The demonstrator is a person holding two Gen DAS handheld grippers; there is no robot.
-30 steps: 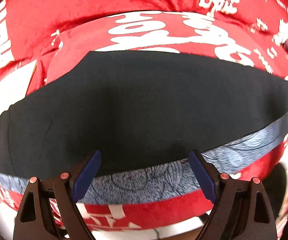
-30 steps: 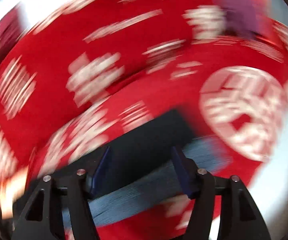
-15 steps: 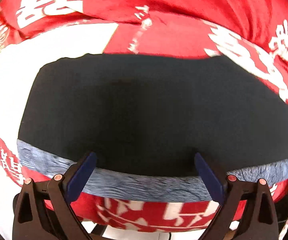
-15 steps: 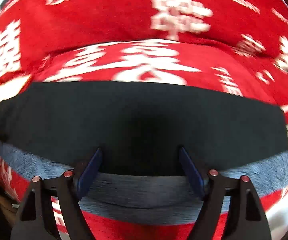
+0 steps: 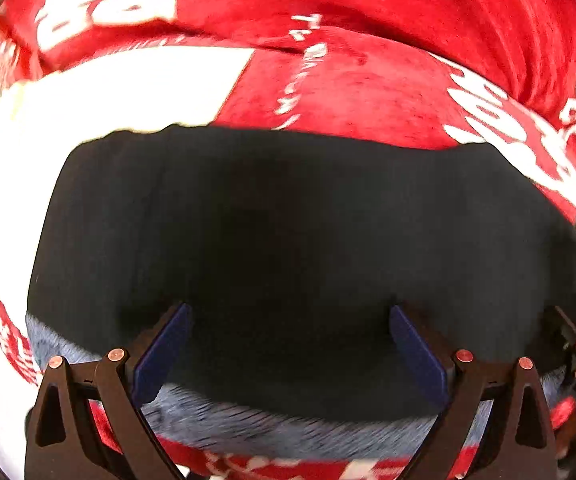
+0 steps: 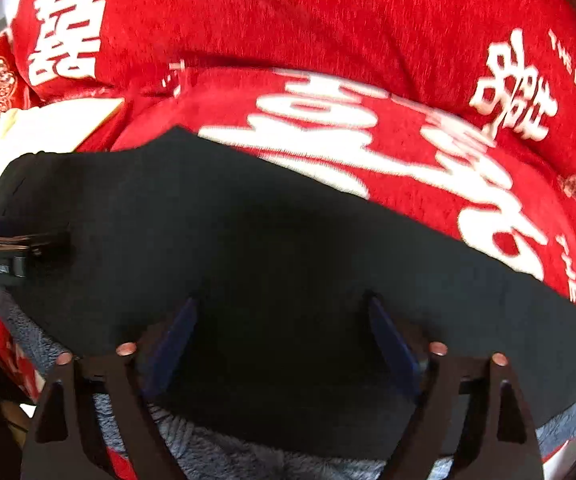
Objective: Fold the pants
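The dark navy pants (image 5: 288, 232) lie flat in a folded band across a red bedspread, with a grey-blue patterned strip (image 5: 280, 428) along the near edge. My left gripper (image 5: 288, 344) is open and empty, low over the near part of the pants by their left end. The pants also fill the right wrist view (image 6: 288, 248). My right gripper (image 6: 284, 340) is open and empty, low over the near edge. The left gripper's tip (image 6: 16, 252) shows at the left edge of the right wrist view, on the pants.
The red bedspread with white lettering (image 6: 327, 32) covers the surface behind and around the pants. A white patch of it (image 5: 120, 92) lies beyond the pants' left end. The bed's near edge runs just under the grippers.
Both grippers have come down closer to the pants and stayed open. The left view has shifted toward the pants' left end. The right view has swung from the right end toward the middle.
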